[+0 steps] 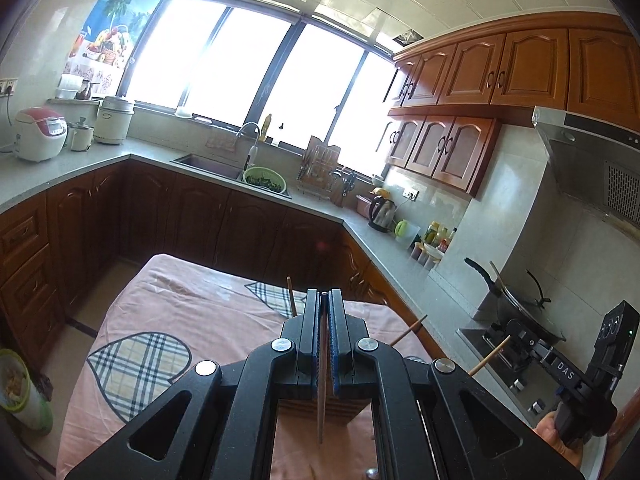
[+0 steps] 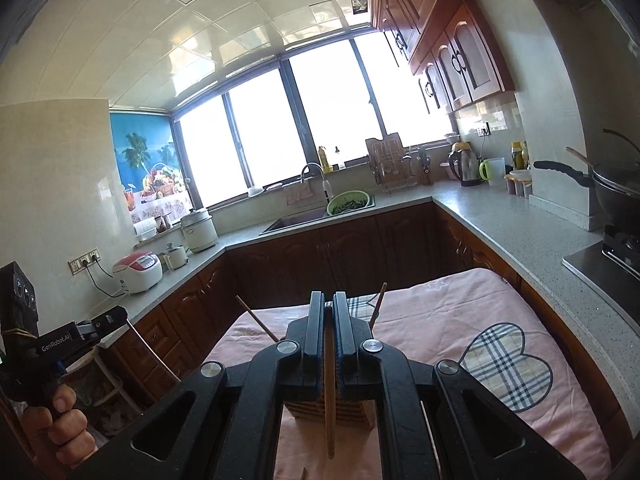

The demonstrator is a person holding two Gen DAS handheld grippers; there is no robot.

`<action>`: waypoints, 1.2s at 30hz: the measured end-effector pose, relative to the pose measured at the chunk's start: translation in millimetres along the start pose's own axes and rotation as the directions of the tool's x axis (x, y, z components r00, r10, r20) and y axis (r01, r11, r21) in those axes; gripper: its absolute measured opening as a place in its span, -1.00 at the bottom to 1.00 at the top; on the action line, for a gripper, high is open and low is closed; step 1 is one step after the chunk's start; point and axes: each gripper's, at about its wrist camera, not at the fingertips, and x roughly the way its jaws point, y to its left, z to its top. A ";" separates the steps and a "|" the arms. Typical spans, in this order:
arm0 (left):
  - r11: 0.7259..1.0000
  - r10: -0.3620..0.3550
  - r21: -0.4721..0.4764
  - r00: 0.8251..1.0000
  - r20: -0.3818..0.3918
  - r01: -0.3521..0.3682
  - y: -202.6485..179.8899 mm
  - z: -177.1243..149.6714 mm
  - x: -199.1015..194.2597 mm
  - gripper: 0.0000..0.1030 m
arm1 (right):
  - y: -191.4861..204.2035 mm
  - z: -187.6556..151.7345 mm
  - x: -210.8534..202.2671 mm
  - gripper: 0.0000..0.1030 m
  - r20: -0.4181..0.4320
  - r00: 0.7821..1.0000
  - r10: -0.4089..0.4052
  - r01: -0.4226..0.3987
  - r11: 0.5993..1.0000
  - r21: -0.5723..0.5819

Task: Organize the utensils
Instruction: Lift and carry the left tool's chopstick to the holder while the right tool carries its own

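In the left wrist view my left gripper point(image 1: 325, 294) is shut on a thin reddish-brown chopstick point(image 1: 321, 384) that hangs down between its pads. Under it stands a slatted wooden holder point(image 1: 316, 410) on the pink-clothed table point(image 1: 192, 300), and two more chopsticks point(image 1: 291, 297) stick up behind the fingers. At the right edge my right gripper point(image 1: 508, 340) grips a light chopstick point(image 1: 489, 357). From the right wrist camera, that gripper point(image 2: 329, 296) is shut on a chopstick point(image 2: 329, 396) above the same holder point(image 2: 352, 412). My left gripper point(image 2: 120, 314) shows at the left, held by a hand point(image 2: 60, 420).
The cloth has plaid heart patches point(image 1: 140, 364). An L-shaped counter point(image 1: 384, 252) surrounds the table, with a sink point(image 1: 208, 166), a green colander point(image 1: 265, 179), a kettle point(image 1: 382, 212), a rice cooker point(image 1: 39, 134), and a wok point(image 1: 516, 304) on the stove. A container point(image 1: 18, 392) stands on the floor at left.
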 end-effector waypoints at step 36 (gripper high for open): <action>0.990 0.088 -0.104 0.996 -0.031 -0.091 32.1 -43.7 219.0 -0.96 | -42.4 -38.9 119.0 -0.92 0.040 0.996 -0.085 0.081 0.991 0.103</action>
